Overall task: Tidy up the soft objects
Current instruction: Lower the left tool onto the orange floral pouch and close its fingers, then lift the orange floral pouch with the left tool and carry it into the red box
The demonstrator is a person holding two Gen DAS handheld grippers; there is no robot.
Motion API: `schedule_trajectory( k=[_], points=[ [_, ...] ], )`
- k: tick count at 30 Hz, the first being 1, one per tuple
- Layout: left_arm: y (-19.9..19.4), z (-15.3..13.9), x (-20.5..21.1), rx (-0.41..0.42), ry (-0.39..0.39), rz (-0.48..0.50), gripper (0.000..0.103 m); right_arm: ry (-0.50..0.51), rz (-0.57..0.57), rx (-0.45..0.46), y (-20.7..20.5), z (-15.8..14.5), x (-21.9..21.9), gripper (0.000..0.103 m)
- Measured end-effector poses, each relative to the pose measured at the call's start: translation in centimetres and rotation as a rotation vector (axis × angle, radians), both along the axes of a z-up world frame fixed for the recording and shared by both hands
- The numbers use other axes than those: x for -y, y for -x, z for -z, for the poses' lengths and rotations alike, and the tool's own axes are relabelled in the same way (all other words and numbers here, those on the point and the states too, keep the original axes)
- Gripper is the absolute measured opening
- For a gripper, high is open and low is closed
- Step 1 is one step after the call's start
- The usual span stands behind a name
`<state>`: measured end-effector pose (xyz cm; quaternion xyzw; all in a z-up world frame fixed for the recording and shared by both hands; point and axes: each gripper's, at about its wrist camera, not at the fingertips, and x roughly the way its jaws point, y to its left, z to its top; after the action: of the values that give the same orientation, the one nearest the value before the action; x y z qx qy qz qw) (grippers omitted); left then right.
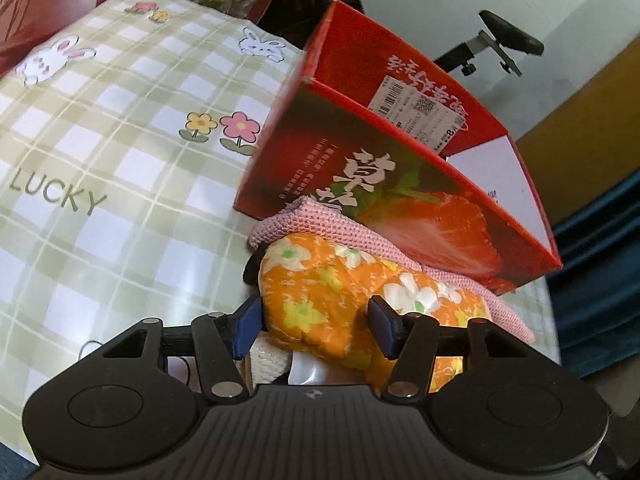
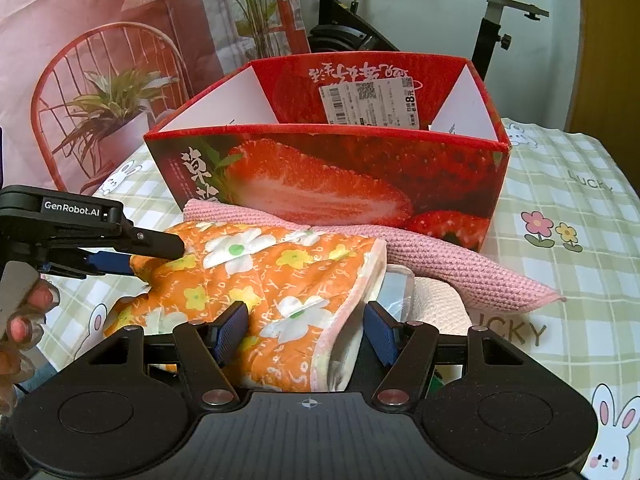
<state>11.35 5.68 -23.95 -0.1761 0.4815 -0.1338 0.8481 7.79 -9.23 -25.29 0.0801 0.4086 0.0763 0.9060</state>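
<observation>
An orange floral cloth [image 1: 320,288] [image 2: 260,272] lies bunched on the table in front of an open red strawberry box [image 1: 400,200] [image 2: 340,176]. Beneath it, against the box, is a pink knitted cloth [image 1: 320,228] [image 2: 460,264]. My left gripper [image 1: 314,322] has the cloth's one end pinched between its blue pads; it also shows from the side in the right wrist view [image 2: 160,254]. My right gripper [image 2: 304,334] is shut on the cloth's pink-hemmed end. A cream soft item [image 2: 436,304] and clear plastic [image 2: 396,284] peek out under the cloth.
A green checked tablecloth [image 1: 100,160] [image 2: 560,240] with rabbits and flowers covers the table, whose edge runs just right of the box. A printed backdrop [image 2: 100,80] and an exercise bike [image 2: 500,0] stand behind. A person's hand [image 2: 24,320] holds the left gripper.
</observation>
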Motion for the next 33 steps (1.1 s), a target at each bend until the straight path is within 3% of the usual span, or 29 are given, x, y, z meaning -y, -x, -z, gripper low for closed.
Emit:
schedule_trajectory(
  k=[1,4,13,25,33],
  points=[
    [0.2,-0.2,0.2,0.012,-0.019,-0.002,0.040,-0.001,0.000,0.000,0.0,0.0,0.0,0.061],
    [0.7,-1.1,0.1,0.054,-0.038,-0.001,0.026,-0.005,-0.001,0.000,0.1,0.1,0.1,0.061],
    [3.0,-3.6,1.8,0.186,-0.159,0.048,0.024,-0.025,0.012,-0.012,-0.1,0.0,0.4,0.062],
    [3.7,-1.7,1.8,0.145,-0.198,0.046,0.024,-0.029,0.009,-0.033,-0.2,0.2,0.5,0.062],
    [4.3,-2.5,2.1,0.194,-0.208,0.054,0.023,0.036,-0.057,0.037,0.3,-1.7,-0.7,0.027]
  ],
)
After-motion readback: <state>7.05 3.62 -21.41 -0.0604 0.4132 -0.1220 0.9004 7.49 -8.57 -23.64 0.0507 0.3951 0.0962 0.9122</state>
